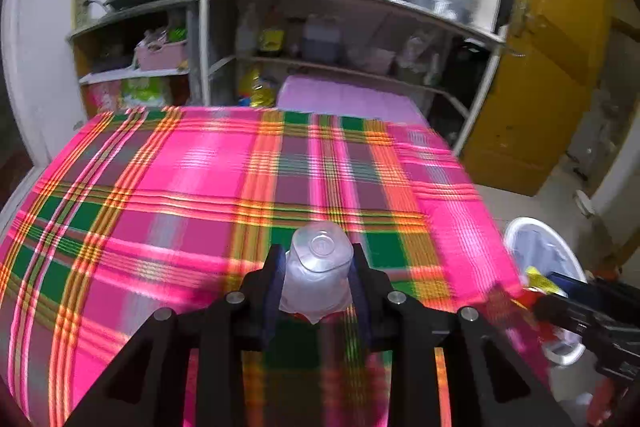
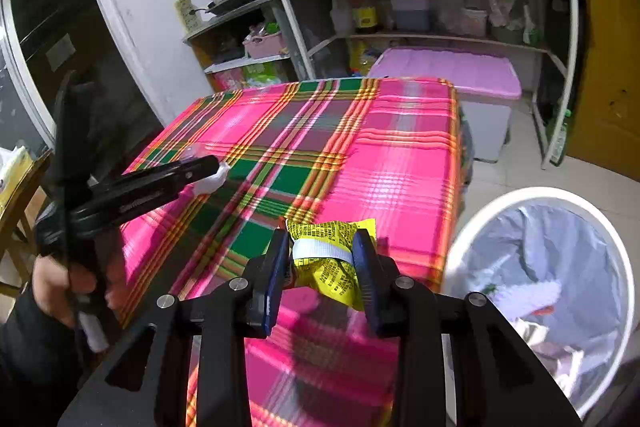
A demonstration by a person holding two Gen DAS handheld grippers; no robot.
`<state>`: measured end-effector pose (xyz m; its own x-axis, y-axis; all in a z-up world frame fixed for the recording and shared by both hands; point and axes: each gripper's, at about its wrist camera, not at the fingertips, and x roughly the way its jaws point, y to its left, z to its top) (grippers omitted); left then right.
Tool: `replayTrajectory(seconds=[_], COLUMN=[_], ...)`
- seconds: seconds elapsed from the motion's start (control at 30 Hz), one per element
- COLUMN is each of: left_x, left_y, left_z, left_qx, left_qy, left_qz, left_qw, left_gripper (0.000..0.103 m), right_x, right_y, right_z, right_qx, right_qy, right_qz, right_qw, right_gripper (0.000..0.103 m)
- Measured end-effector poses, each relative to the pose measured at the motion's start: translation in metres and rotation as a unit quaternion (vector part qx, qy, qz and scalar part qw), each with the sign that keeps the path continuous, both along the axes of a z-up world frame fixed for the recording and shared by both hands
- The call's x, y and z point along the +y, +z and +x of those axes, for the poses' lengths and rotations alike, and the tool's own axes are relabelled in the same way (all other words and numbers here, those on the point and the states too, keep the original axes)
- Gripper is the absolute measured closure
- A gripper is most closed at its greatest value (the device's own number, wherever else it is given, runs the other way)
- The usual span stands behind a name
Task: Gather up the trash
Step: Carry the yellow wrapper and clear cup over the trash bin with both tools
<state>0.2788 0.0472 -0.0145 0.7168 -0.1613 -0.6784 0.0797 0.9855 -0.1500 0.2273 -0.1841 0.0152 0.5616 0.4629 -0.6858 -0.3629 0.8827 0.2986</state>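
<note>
Both tongs are loaded: the right gripper (image 2: 322, 259) pinches a crumpled yellow wrapper (image 2: 334, 255) over the near edge of the plaid tablecloth (image 2: 400, 147), and the left gripper (image 1: 318, 267) squeezes a clear plastic bottle (image 1: 318, 263), half closed around it. To do this well, I would carry each piece fully over the white bin (image 2: 624, 267) on the floor beside the table before letting go, wrapper first. Printed with dark text and banded white, the wrapper looks light and springy; the bottle is empty and dented.
</note>
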Motion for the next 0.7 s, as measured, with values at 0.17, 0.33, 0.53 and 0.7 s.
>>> replayTrajectory(seconds=[0.17,0.33,0.53,0.7], left_x=[-0.036,-0.072,-0.116,-0.148], left_y=[0.021,0.03,0.034,0.033], left_z=[-0.036,-0.06,-0.076,-0.08], left_qx=[-0.022,-0.028,-0.029,-0.025], left_qy=[-0.037,-0.073,-0.11,-0.136], left_qz=[-0.015,-0.026,-0.025,-0.024], left_qw=[0.9989,0.9966,0.9932,0.9901], left_gripper=[0.071,0.071,0.071,0.071], right_x=[-0.025,-0.053,-0.085,-0.111], right_y=[0.011,0.02,0.024,0.023], right_z=[-0.021,-0.04,-0.058,-0.067], right_qx=[-0.009,-0.016,-0.019,-0.018], right_qy=[-0.023,-0.048,-0.079,-0.102], right_qz=[0.003,0.007,0.011,0.013], right_qw=[1.0,0.999,0.997,0.995], right_gripper=[0.069,0.069,0.069,0.069])
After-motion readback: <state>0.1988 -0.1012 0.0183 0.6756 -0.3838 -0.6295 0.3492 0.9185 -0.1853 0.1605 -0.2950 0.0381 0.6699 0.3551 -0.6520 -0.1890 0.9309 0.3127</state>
